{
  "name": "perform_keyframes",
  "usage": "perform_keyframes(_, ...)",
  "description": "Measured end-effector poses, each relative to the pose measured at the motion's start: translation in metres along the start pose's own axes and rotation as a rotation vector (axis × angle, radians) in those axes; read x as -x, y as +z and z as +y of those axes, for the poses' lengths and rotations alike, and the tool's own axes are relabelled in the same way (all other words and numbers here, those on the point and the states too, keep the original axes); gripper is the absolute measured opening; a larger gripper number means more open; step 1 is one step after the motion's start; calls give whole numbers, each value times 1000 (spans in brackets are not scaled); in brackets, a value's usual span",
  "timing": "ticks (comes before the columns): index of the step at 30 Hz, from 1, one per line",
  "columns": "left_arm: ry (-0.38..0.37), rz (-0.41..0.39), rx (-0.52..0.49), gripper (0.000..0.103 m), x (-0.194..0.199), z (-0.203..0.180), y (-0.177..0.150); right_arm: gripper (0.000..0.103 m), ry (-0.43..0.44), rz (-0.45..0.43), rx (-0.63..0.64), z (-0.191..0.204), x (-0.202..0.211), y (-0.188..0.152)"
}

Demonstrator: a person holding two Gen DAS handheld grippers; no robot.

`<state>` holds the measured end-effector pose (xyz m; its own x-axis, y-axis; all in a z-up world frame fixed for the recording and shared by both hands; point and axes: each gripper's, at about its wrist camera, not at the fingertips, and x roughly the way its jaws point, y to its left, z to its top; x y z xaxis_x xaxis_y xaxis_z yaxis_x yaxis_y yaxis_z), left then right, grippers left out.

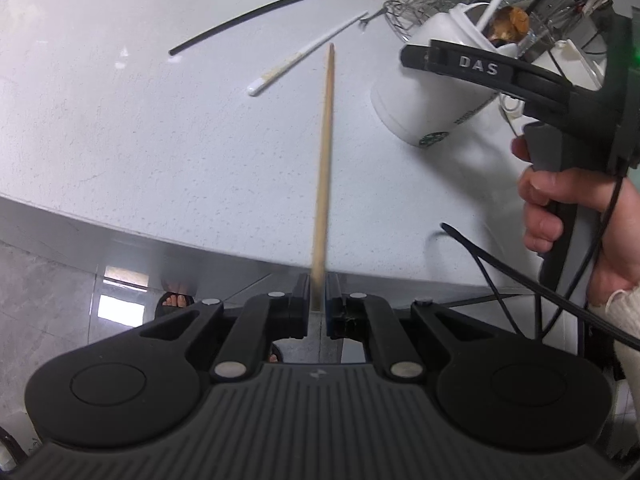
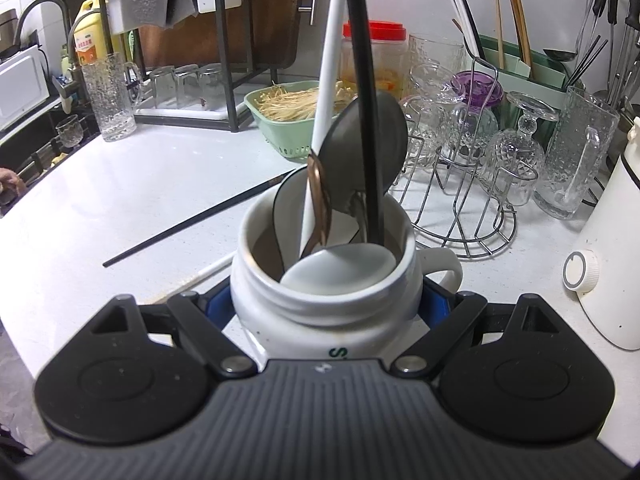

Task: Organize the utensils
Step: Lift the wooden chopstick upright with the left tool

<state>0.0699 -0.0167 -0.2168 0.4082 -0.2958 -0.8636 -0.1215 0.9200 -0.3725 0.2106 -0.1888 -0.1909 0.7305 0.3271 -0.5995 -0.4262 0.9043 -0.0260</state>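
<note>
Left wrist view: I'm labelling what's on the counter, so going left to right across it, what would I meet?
Black chopstick → white chopstick → wooden chopstick clamped in the left gripper → white mug → right gripper closed around the mug, with the hand holding it.

A mug (image 2: 324, 304) stood on the counter (image 2: 160, 184) near its front edge, between the jaws of the right gripper (image 2: 326, 300), with spoons (image 2: 340, 268) and chopsticks (image 2: 362, 100) standing in it. To its left two chopsticks (image 1: 246, 20) lay flat on the counter. Behind it sat a basket (image 2: 280, 128); to the right a rack of glasses (image 2: 472, 184). The left gripper (image 1: 318, 300) held a chopstick (image 1: 325, 160) over the counter's front edge.
</note>
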Motion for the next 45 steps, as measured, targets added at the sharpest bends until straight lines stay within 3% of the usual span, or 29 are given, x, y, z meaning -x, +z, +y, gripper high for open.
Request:
perform_keyframes(3, -14, 2, -4, 7, -1, 2, 0, 91, 1, 0, 1, 0, 0, 0)
perform_keyframes(7, -21, 11, -5, 26, -3, 2, -4, 91, 1, -3, 1, 0, 1, -1)
perform_keyframes(15, -21, 4, 9, 24, -15, 4, -9, 91, 4, -5, 4, 0, 1, -1)
perform_keyframes(18, 0, 11, 13, 10, -17, 6, -8, 91, 7, -6, 4, 0, 1, -1)
perform_keyframes(24, 25, -18, -35, 7, 5, 10, -1, 91, 19, -12, 16, -1, 3, -3)
perform_keyframes(29, 29, -43, -63, 7, 38, 8, 20, 91, 19, -10, 14, -1, 3, -2)
perform_keyframes(36, 0, -82, -176, 7, 94, -8, 68, 91, 16, -17, 16, -1, 3, -4)
perform_keyframes(41, -70, -23, -256, 7, 123, -13, 106, 91, -5, -16, -4, 3, 3, -3)
perform_keyframes(45, -145, 70, -292, 7, 146, -11, 133, 91, -16, -11, -7, 5, 3, -3)
